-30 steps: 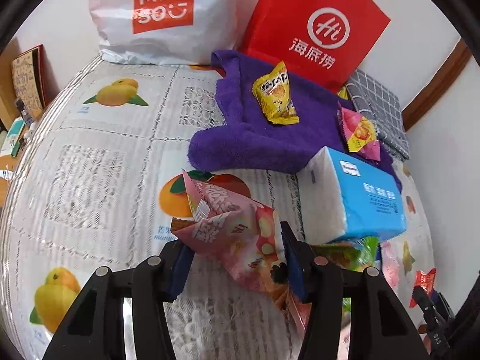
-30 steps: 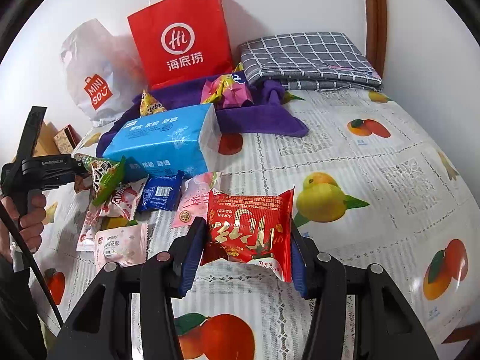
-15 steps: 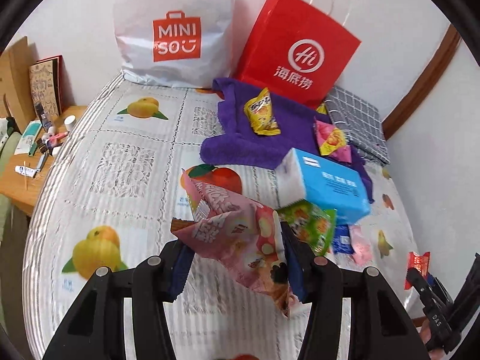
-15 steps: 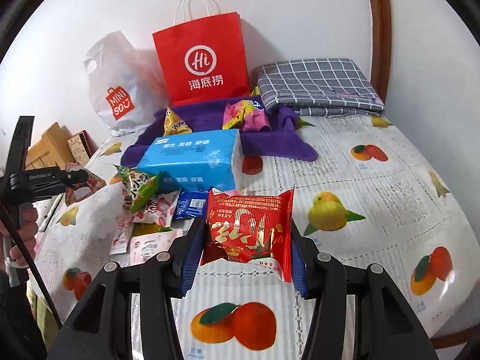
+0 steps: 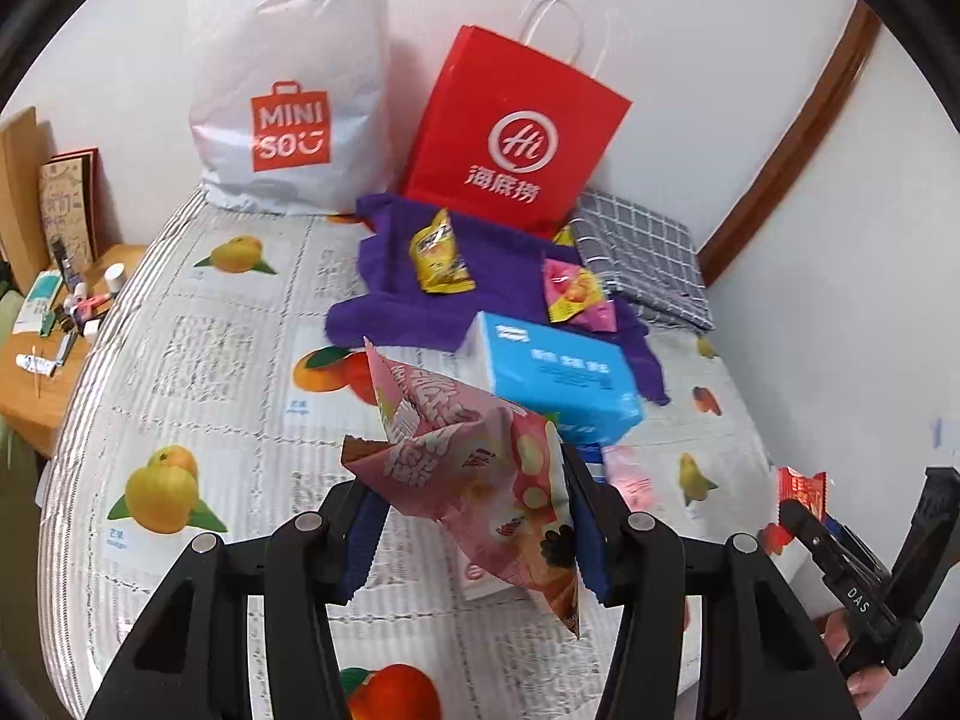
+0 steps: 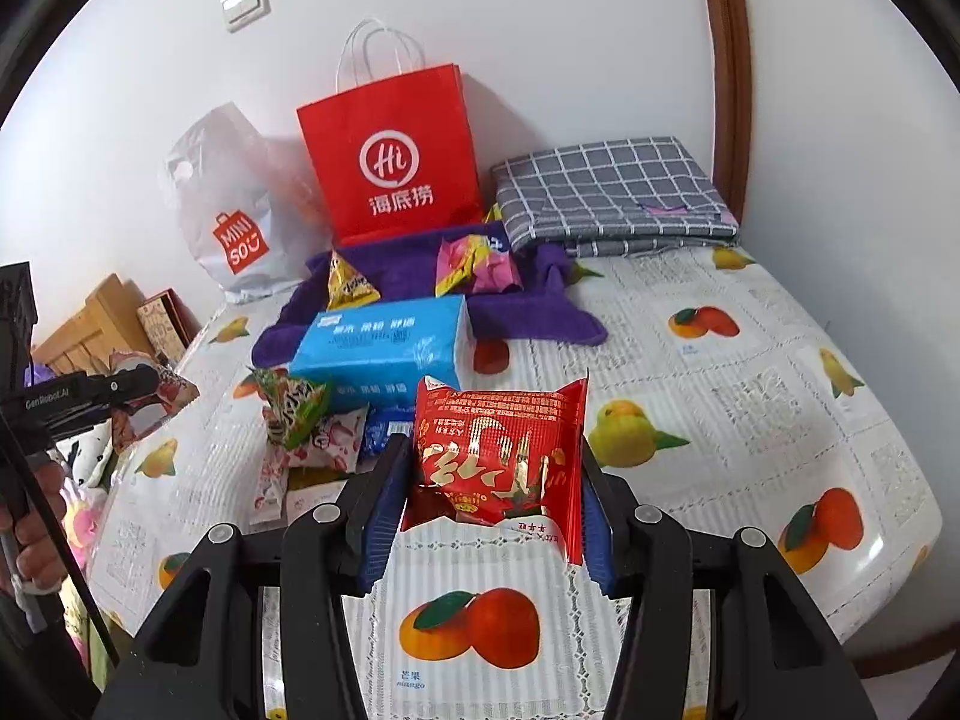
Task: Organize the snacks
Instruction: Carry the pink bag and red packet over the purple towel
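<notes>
Left gripper: fingers clamped on a pink snack packet, lower centre of frame, above the fruit-print bed. Right gripper: fingers clamped on a red snack packet, lower centre. Remaining snacks beside the blue tissue pack, mid-frame.

Likely a home bedroom, fruit-print bedcover, folded blanket, wall switch
</notes>
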`<action>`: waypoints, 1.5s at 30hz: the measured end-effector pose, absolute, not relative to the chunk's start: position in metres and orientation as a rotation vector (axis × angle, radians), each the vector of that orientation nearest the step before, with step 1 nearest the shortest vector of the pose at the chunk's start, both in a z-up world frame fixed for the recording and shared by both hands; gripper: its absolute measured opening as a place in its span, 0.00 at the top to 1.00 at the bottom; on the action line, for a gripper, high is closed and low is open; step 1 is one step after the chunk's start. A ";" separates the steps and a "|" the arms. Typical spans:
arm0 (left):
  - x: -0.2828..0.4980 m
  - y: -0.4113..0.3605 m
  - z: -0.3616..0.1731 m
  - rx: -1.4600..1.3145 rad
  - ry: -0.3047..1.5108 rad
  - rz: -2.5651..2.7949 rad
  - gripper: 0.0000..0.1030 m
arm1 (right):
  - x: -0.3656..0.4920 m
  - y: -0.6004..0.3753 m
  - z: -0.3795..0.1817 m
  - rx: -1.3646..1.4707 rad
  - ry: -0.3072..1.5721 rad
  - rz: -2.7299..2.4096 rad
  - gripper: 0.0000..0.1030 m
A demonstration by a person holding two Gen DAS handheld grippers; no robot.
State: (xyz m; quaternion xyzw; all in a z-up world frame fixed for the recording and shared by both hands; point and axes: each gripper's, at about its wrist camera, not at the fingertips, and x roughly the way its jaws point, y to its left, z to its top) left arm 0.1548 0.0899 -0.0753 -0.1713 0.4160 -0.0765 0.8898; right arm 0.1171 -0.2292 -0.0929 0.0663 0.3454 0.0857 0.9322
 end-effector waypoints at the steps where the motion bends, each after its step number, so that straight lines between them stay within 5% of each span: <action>1: 0.155 0.087 -0.073 -0.354 0.861 -0.164 0.50 | 0.118 -0.230 -0.090 0.139 0.702 0.183 0.51; 45: 0.230 0.061 -0.035 -0.283 0.828 -0.229 0.50 | 0.207 -0.198 -0.042 0.092 0.641 0.250 0.51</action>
